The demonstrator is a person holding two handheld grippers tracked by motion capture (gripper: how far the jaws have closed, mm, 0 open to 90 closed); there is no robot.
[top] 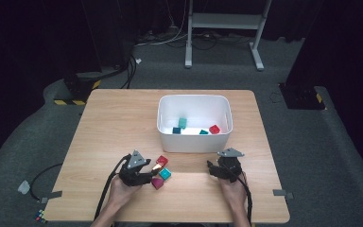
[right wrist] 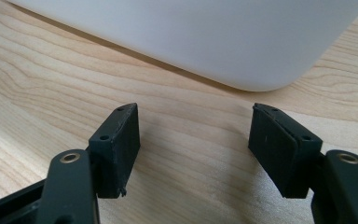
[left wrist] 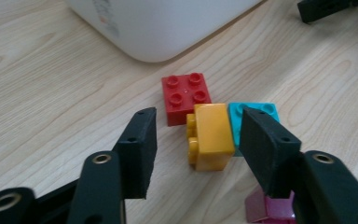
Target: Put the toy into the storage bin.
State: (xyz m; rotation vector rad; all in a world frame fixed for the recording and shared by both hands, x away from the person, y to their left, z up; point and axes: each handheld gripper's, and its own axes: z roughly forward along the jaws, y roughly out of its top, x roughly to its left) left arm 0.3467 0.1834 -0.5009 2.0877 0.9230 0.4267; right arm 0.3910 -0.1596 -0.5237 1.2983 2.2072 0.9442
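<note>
No text, label or number is legible on anything here.

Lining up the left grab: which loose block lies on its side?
The yellow block, studs facing sideways, between the left gripper's jaws; red and teal sit studs-up.

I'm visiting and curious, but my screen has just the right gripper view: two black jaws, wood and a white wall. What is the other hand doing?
Observer: The left gripper has its jaws on either side of a yellow brick, with a gap beside one pad.
Operator: Are there any other bricks there?
Observer: Yes. A red brick, a turquoise brick and a magenta brick lie close around it.
Operator: And that white wall?
Observer: It is a white bin. Inside lie teal bricks and a second red one.
</note>
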